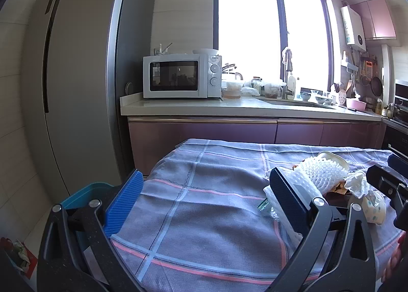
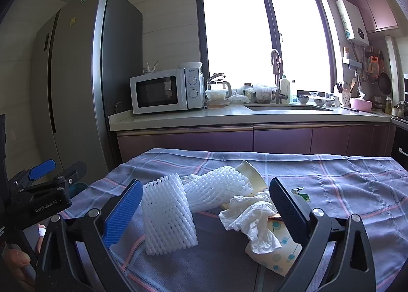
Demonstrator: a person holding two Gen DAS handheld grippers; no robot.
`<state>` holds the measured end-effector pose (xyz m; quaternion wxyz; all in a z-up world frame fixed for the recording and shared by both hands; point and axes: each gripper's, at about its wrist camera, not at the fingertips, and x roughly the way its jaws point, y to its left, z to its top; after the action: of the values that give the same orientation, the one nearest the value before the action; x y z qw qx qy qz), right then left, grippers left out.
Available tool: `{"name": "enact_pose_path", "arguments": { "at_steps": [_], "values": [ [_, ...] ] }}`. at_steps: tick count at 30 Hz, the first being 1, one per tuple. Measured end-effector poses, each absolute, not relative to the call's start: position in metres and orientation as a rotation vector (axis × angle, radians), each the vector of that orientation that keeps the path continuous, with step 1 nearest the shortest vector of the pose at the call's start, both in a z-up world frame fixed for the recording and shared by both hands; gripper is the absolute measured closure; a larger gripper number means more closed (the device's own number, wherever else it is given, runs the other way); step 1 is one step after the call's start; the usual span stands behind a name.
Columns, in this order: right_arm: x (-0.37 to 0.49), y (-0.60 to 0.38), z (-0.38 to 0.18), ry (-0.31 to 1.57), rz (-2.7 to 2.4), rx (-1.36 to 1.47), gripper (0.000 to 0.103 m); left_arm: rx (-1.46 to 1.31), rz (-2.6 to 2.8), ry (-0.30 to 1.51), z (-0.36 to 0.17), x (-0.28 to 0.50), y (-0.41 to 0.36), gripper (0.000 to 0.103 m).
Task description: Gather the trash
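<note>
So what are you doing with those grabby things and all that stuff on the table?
A person holds a gripper in each hand to clear trash off the checked tablecloth. The right gripper is open around a white foam net, a crumpled tissue and a paper cup. The left gripper is open and empty.

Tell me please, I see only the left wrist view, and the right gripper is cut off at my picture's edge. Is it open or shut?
Observer: The right gripper is open and holds nothing.
Operator: What lies in front of it?
Observer: A white foam net stands on the checked cloth, close to the finger on the view's left side.
Operator: And near the other finger?
Observer: A crumpled tissue lies there, partly covering a dotted paper cup that lies on its side.
</note>
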<state>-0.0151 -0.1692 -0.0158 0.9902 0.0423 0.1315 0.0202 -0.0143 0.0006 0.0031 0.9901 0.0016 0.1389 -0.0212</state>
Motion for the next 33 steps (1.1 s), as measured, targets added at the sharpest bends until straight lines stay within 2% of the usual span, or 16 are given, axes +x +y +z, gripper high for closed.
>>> {"name": "enact_pose_path", "arguments": {
  "at_steps": [12,20,23,28,29,31,33],
  "values": [
    [-0.01,-0.183,-0.02,0.293,0.024,0.101,0.007,0.004,-0.105,0.336,-0.004,-0.004,-0.006,0.005],
    [0.003,-0.204,-0.036,0.391,-0.009,0.134,0.007,-0.044,-0.319,0.54,-0.032,0.03,-0.026,0.005],
    [0.005,-0.209,-0.044,0.423,-0.003,0.133,0.015,-0.064,-0.4,0.606,-0.044,0.042,-0.037,0.005],
    [0.008,-0.213,-0.053,0.461,0.009,0.142,0.037,-0.126,-0.522,0.74,-0.069,0.072,-0.052,0.006],
    [0.008,-0.213,-0.054,0.466,0.013,0.146,0.04,-0.144,-0.543,0.765,-0.073,0.077,-0.055,0.011],
    [0.008,-0.215,-0.055,0.469,0.016,0.153,0.055,-0.179,-0.581,0.806,-0.081,0.088,-0.059,0.021],
    [0.008,-0.217,-0.055,0.47,0.031,0.164,0.065,-0.207,-0.621,0.833,-0.088,0.096,-0.064,0.026]
  ]
}}
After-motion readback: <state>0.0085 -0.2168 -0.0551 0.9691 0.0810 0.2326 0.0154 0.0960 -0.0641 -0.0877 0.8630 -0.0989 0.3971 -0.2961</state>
